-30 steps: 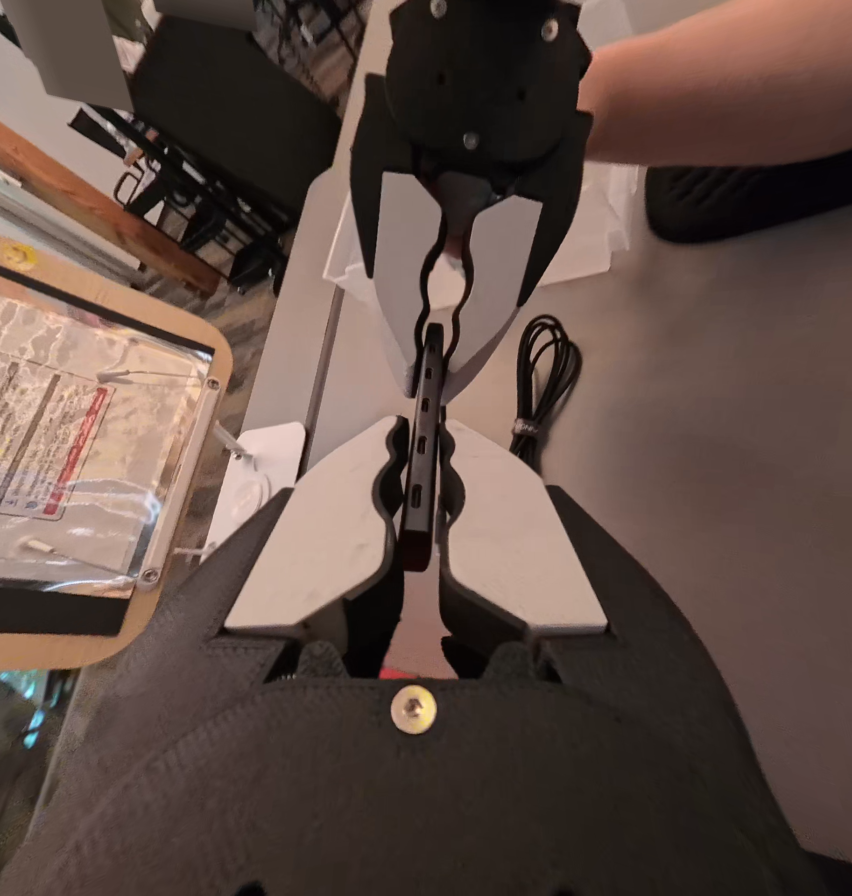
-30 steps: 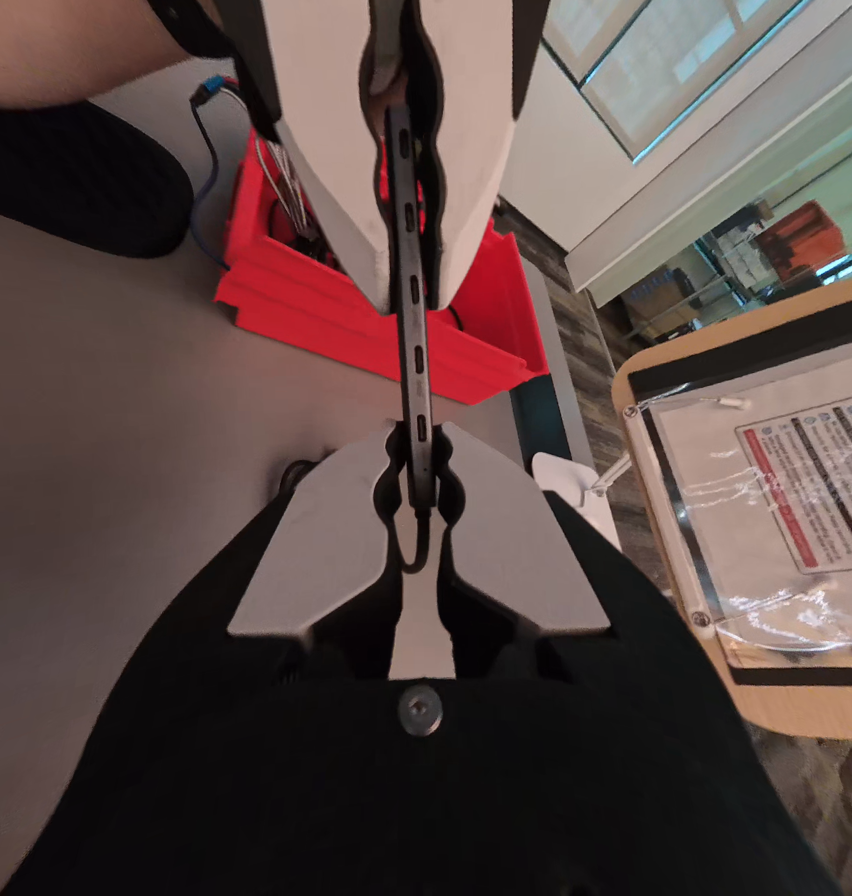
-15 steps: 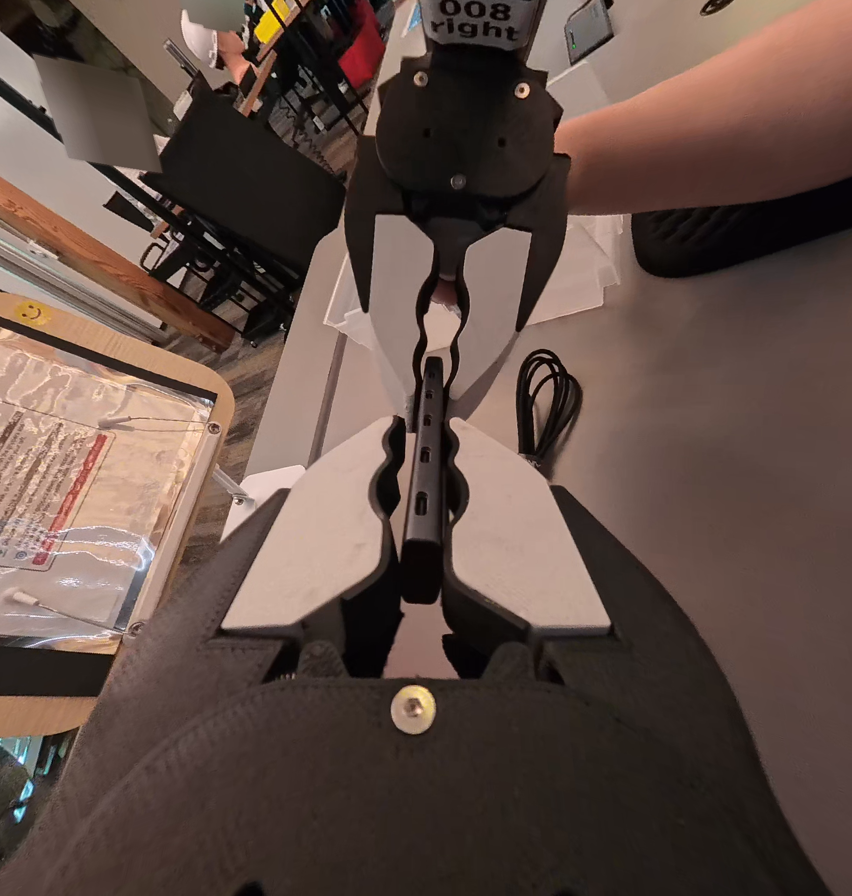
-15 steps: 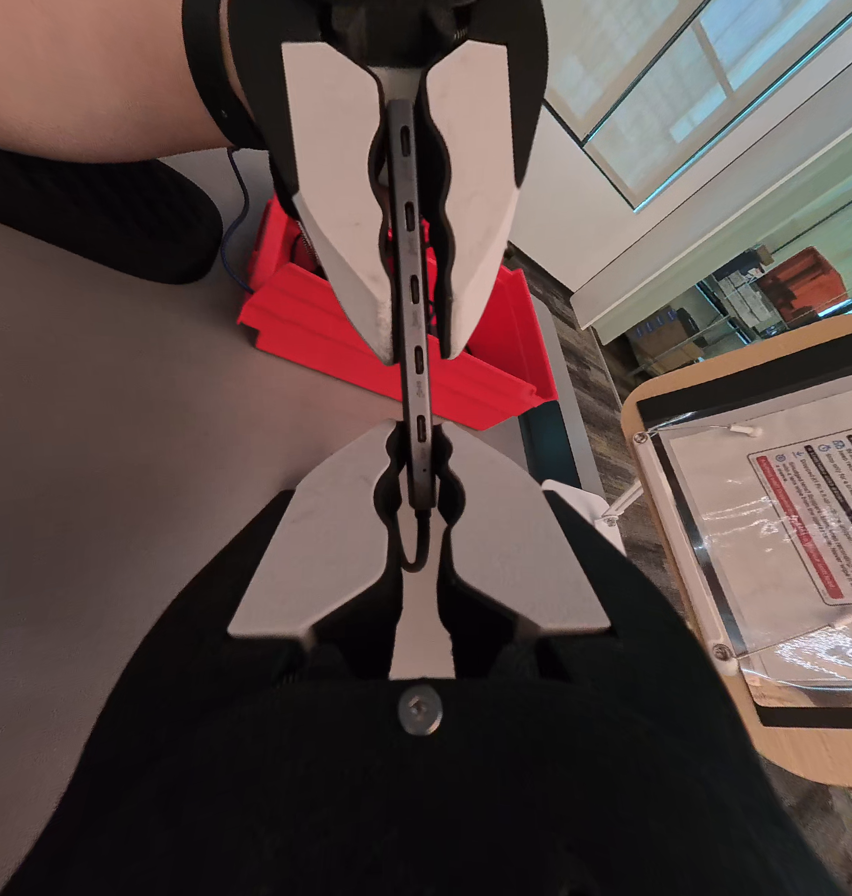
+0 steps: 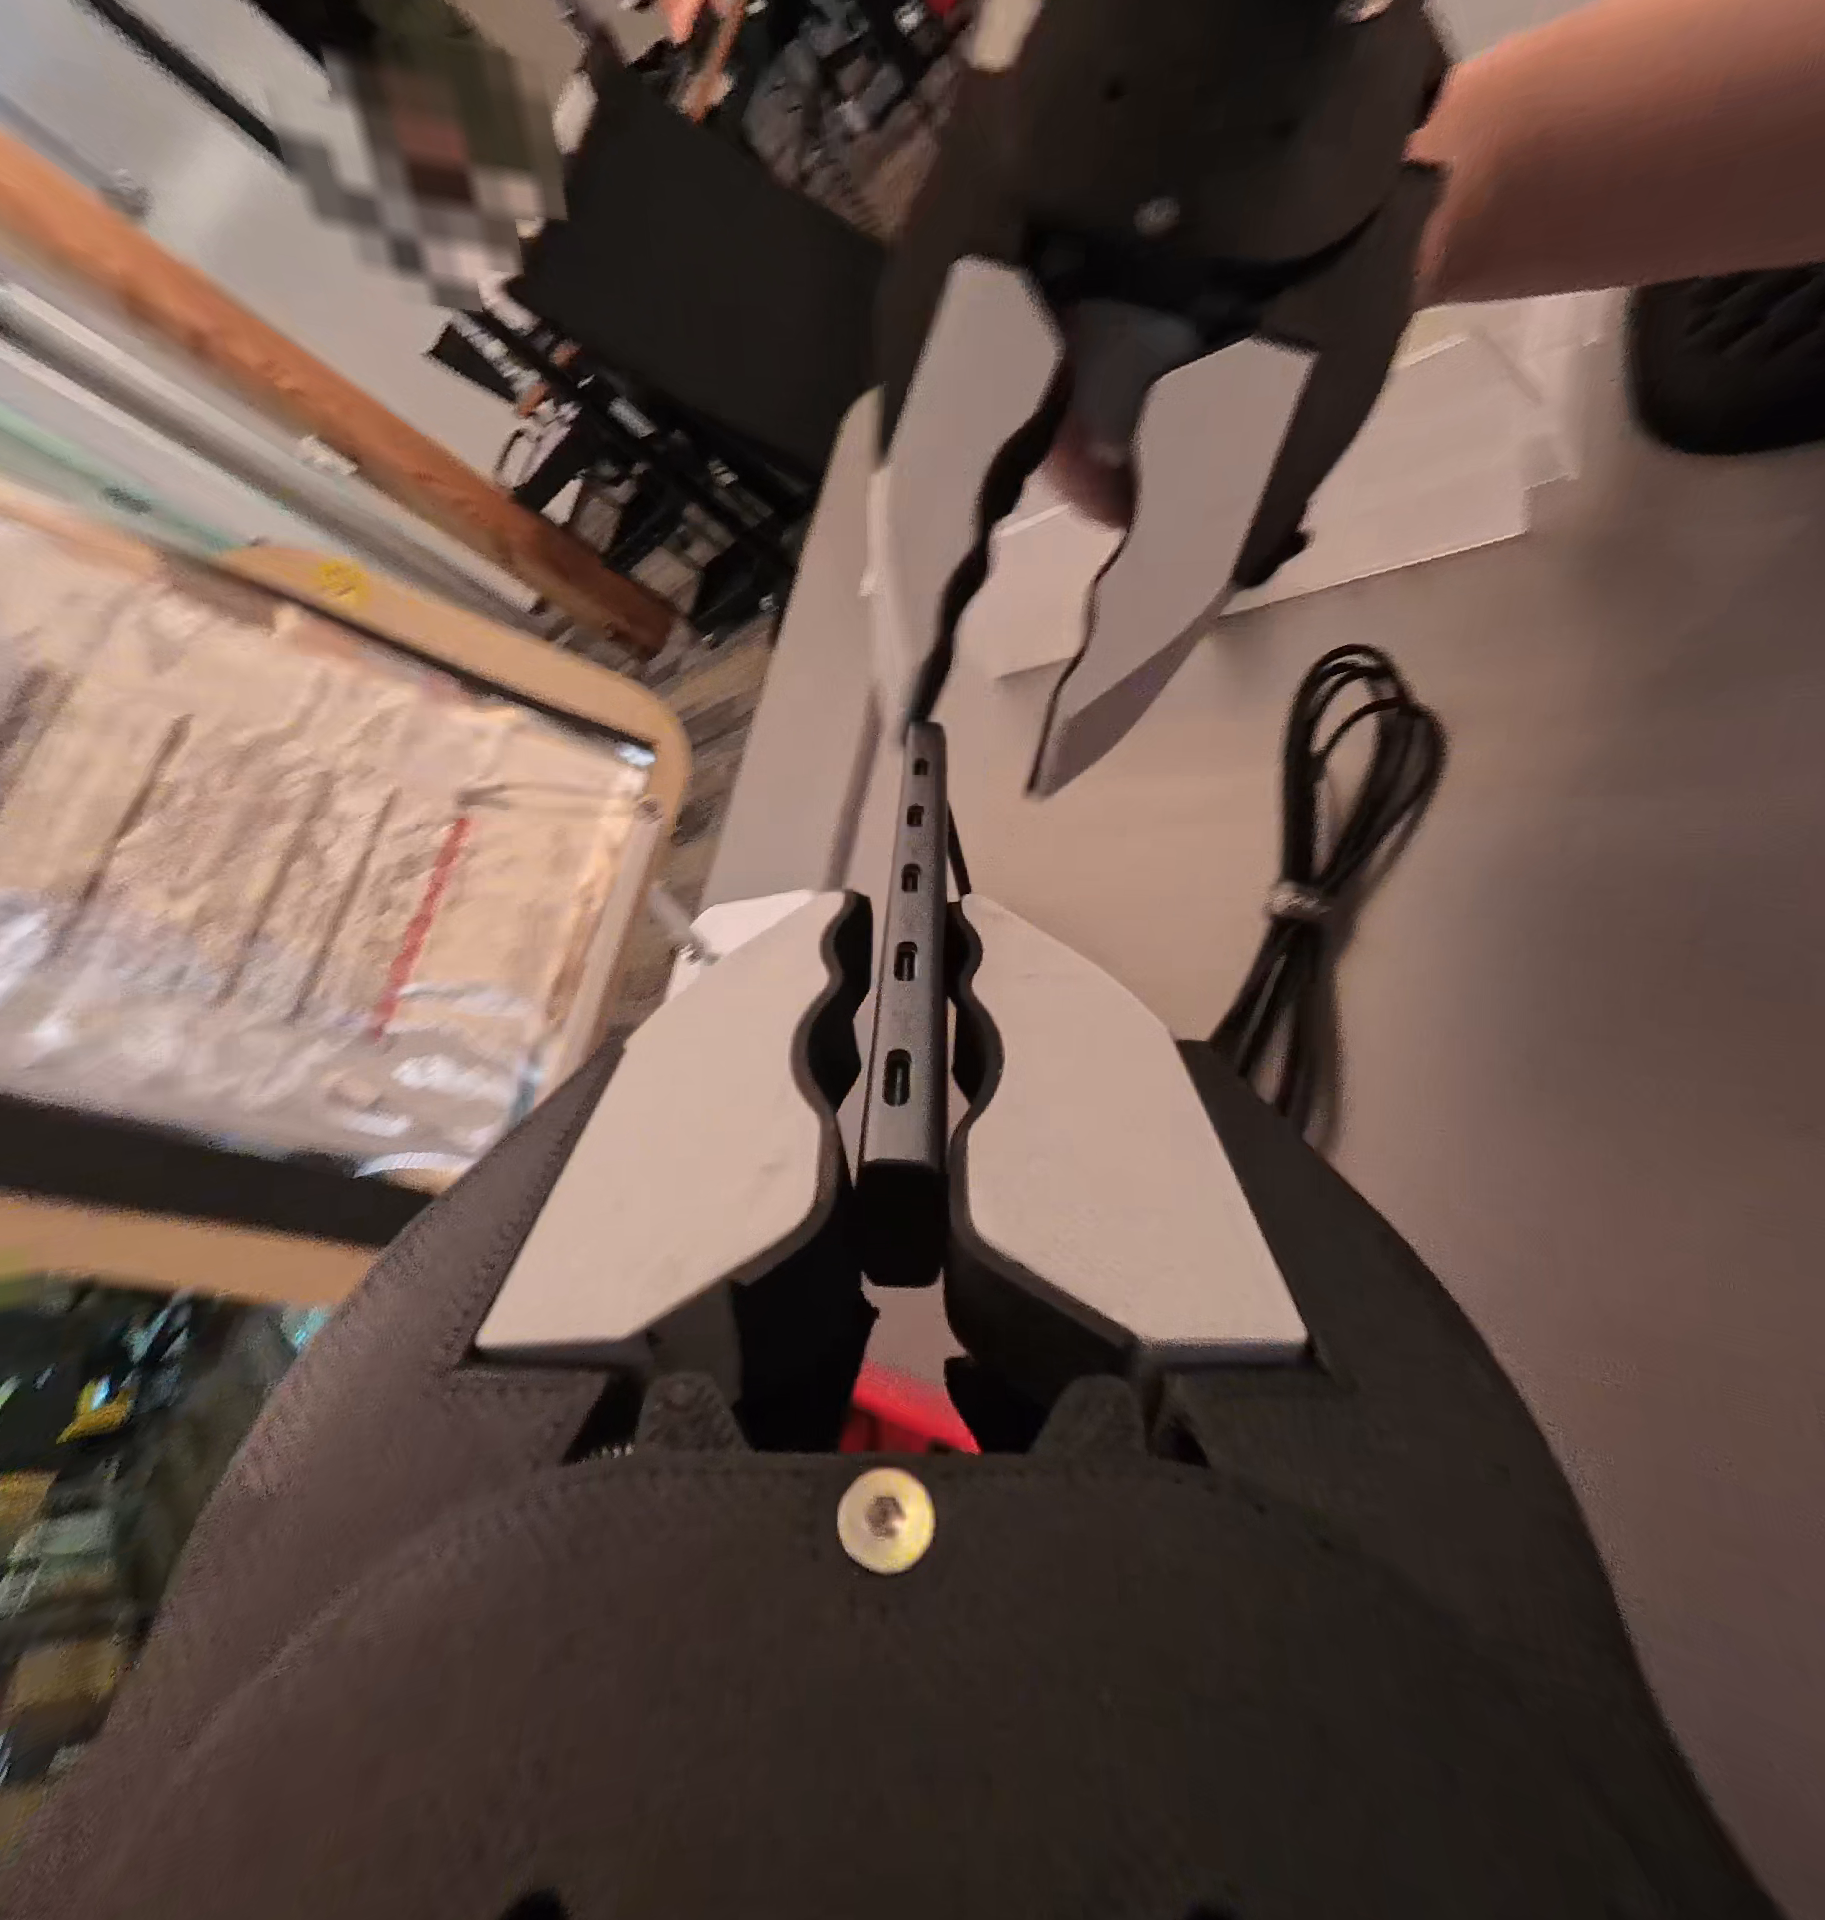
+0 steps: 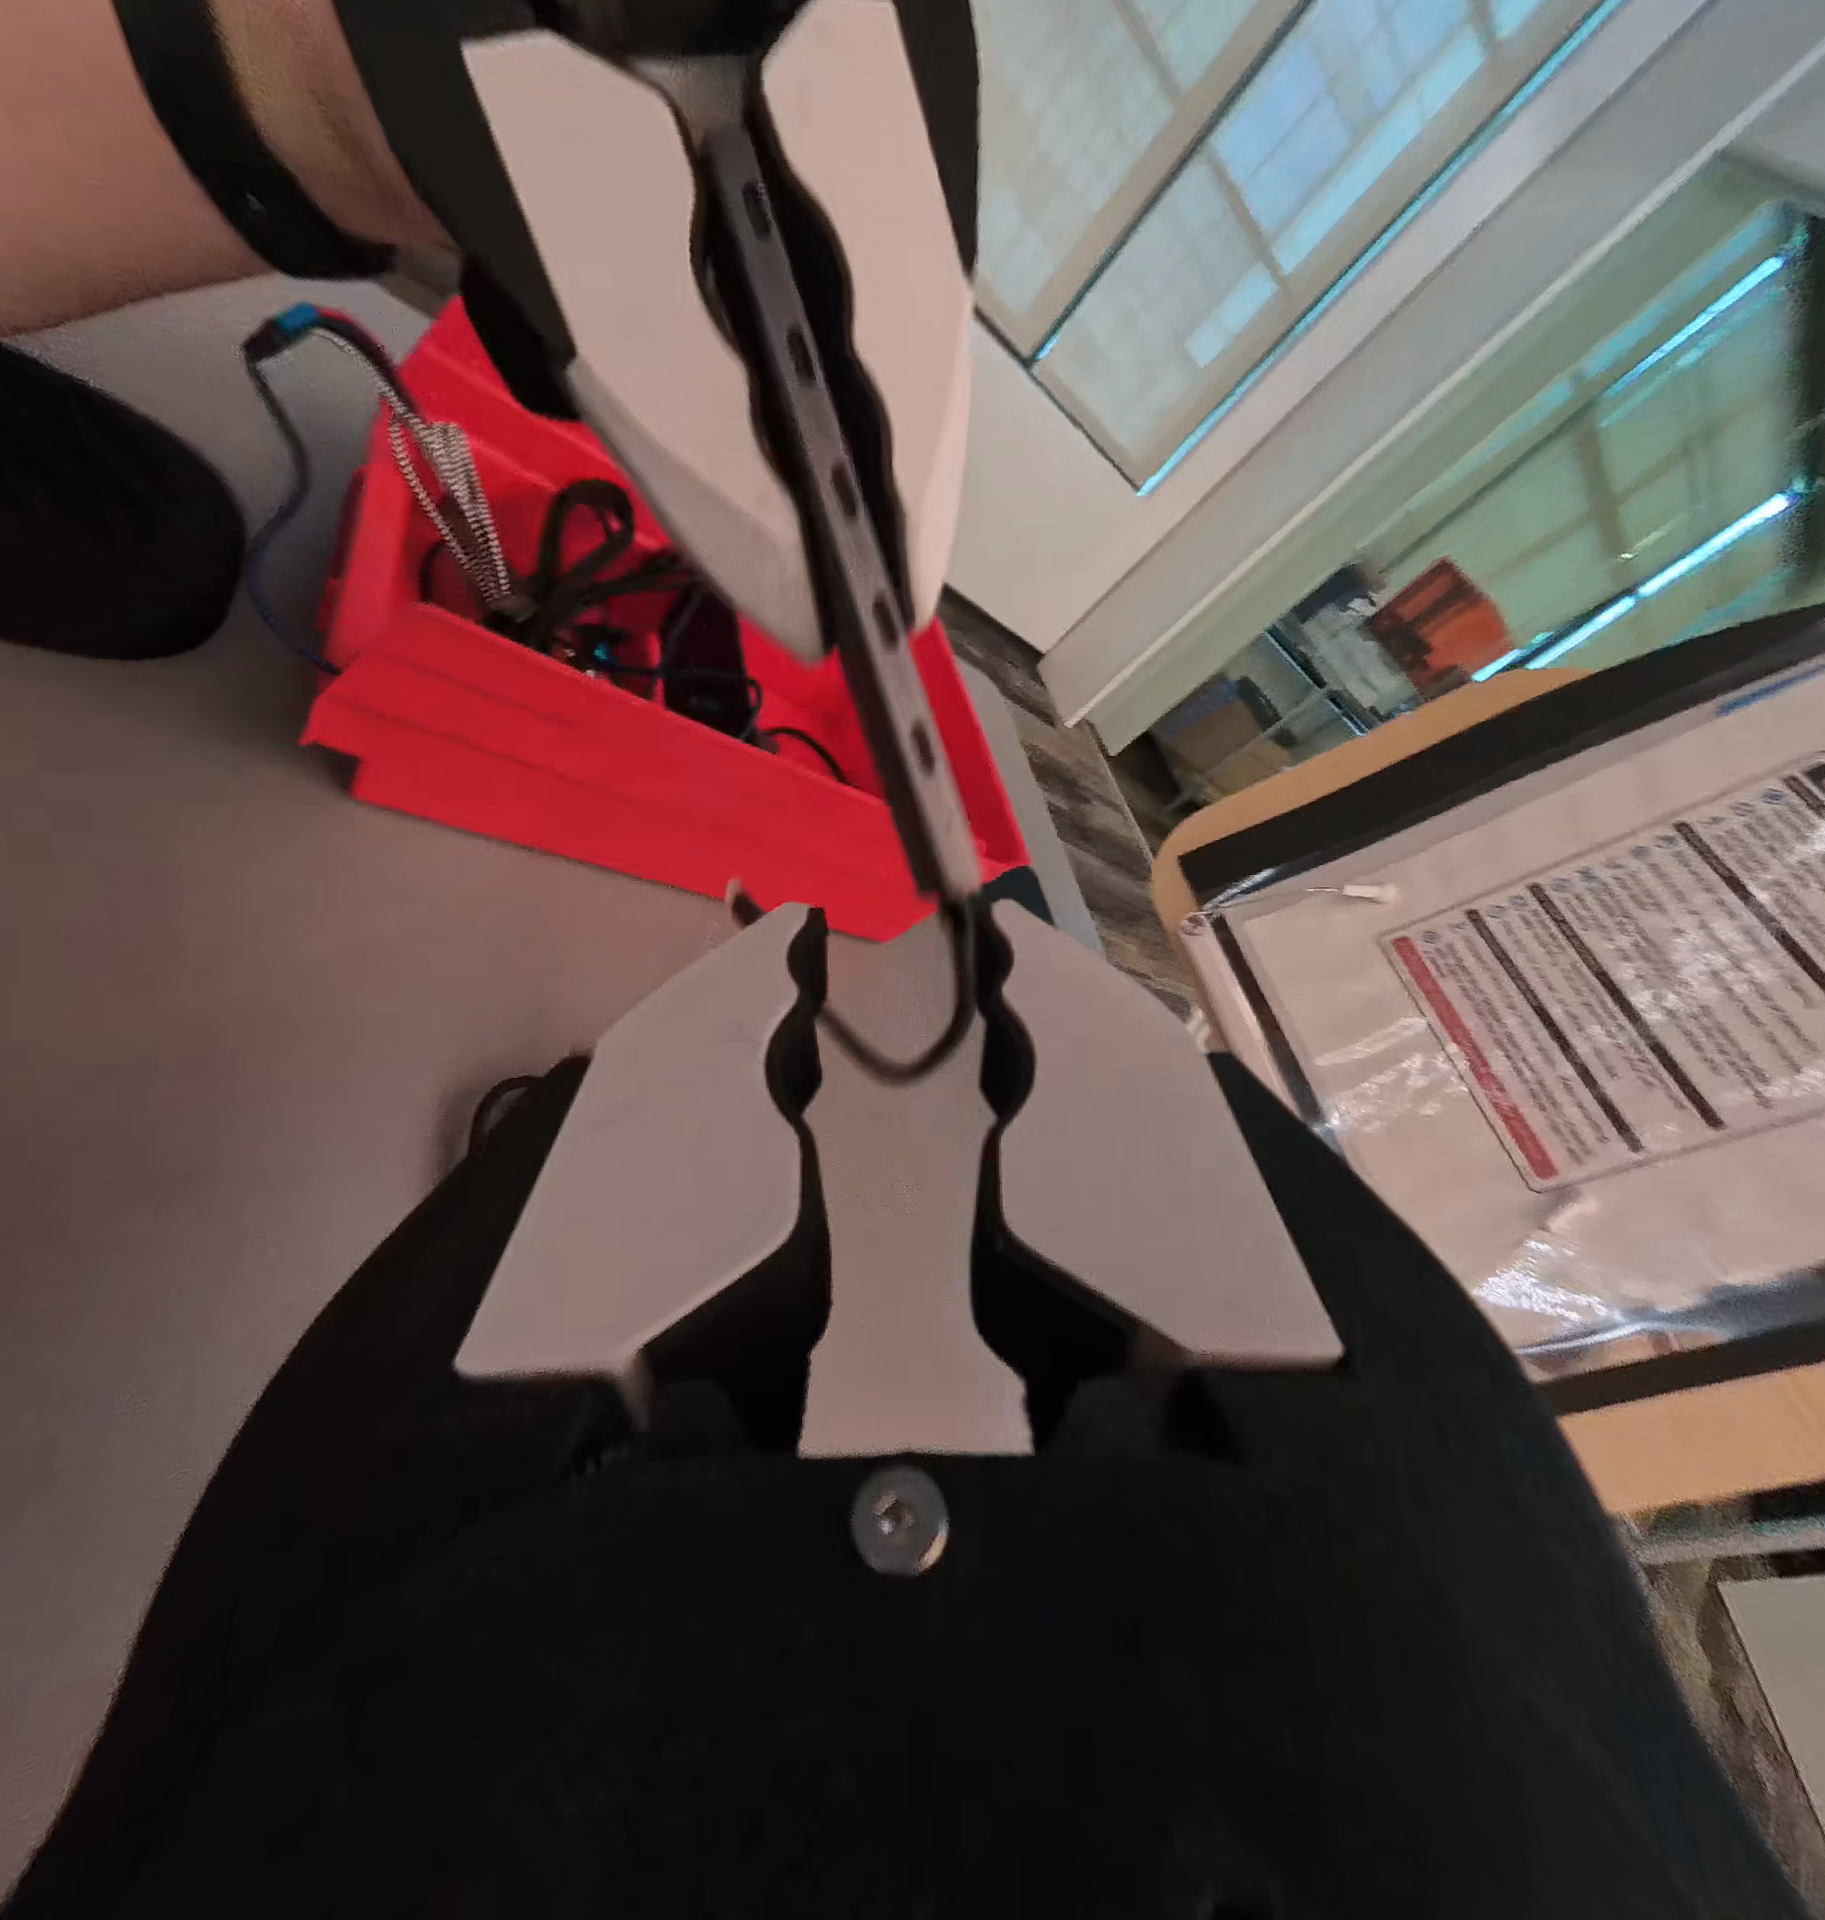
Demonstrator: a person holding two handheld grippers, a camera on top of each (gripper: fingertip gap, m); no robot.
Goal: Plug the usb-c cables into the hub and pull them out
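Note:
A slim dark hub (image 5: 903,1029) with several USB-C ports along its edge is clamped in my left gripper (image 5: 908,904), which is shut on its near end and holds it above the grey table (image 5: 1510,1091). My right gripper (image 5: 981,748) faces it from beyond the hub's far end, jaws apart, not gripping it. In the right wrist view my right gripper (image 6: 903,914) is open. The hub (image 6: 866,582) reaches to its fingertips from the left gripper (image 6: 866,634). The hub's thin black tail cable (image 6: 887,1070) loops between the right fingers. A coiled black cable (image 5: 1334,821) lies on the table.
A red bin (image 6: 596,748) of tangled cables sits behind the hub. A black padded rest (image 5: 1760,353) and white paper (image 5: 1407,447) lie at the table's back. A wooden board with a plastic-covered sheet (image 6: 1614,987) stands off the table's edge.
My right gripper has opened, let go of the hub's far end and drawn back a little. My left gripper still holds the hub. Both views are blurred by motion.

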